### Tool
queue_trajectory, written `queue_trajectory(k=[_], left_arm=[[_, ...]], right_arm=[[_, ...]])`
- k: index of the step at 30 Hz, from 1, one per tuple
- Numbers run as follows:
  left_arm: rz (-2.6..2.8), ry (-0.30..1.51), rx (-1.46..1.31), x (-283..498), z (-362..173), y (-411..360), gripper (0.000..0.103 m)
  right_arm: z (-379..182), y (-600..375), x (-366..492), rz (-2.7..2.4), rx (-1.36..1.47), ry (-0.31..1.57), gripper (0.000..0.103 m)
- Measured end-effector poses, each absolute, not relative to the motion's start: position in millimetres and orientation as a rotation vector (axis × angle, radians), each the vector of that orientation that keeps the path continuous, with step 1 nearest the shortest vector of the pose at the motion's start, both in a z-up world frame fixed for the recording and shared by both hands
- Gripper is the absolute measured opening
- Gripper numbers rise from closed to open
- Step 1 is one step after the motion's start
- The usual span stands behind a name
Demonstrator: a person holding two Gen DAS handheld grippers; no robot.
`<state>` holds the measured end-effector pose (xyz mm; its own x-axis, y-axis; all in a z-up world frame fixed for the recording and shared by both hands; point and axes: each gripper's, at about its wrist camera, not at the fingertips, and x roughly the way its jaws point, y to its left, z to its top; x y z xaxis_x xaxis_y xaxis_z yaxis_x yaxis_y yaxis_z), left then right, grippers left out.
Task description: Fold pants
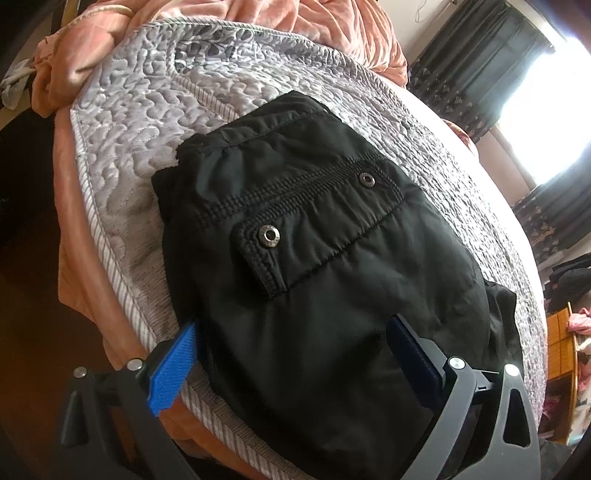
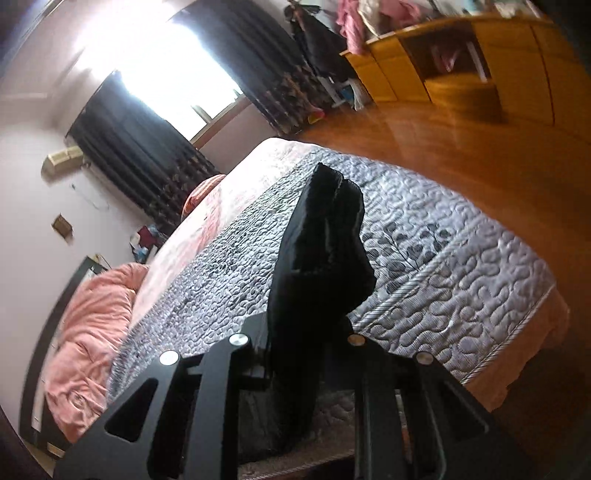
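Observation:
Black pants [image 1: 314,221] lie on the grey quilted bedspread [image 1: 140,122], waistband and snap-button pocket flap facing up. My left gripper [image 1: 295,354] is open at the near edge of the bed. Its blue pads [image 1: 173,365] stand wide apart, with the pants' near end between them, one pad beside the cloth and the other resting on it. In the right wrist view my right gripper [image 2: 306,332] is shut on a bunch of the black pants [image 2: 325,236]. It holds that part up above the bedspread [image 2: 461,258], and the cloth hangs from the fingers in folds.
A crumpled pink blanket [image 1: 314,22] lies at the head of the bed [image 2: 92,332]. A wooden floor [image 2: 461,147] and a yellow wooden cabinet [image 2: 517,55] lie beyond the foot. Dark curtains [image 2: 136,147] frame a bright window.

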<state>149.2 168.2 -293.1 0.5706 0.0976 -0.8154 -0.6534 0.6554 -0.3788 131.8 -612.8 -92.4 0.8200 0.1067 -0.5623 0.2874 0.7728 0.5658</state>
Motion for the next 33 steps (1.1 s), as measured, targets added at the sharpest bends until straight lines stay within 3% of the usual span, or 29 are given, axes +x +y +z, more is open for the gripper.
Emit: queue_trajectory(k=[33], left_arm=[[0.466, 0.837, -0.785, 144.2, -295.6, 171.4, 0.099]], right_arm=[[-11.4, -492.2, 130.8, -0.124, 0.28, 0.568, 0.016]])
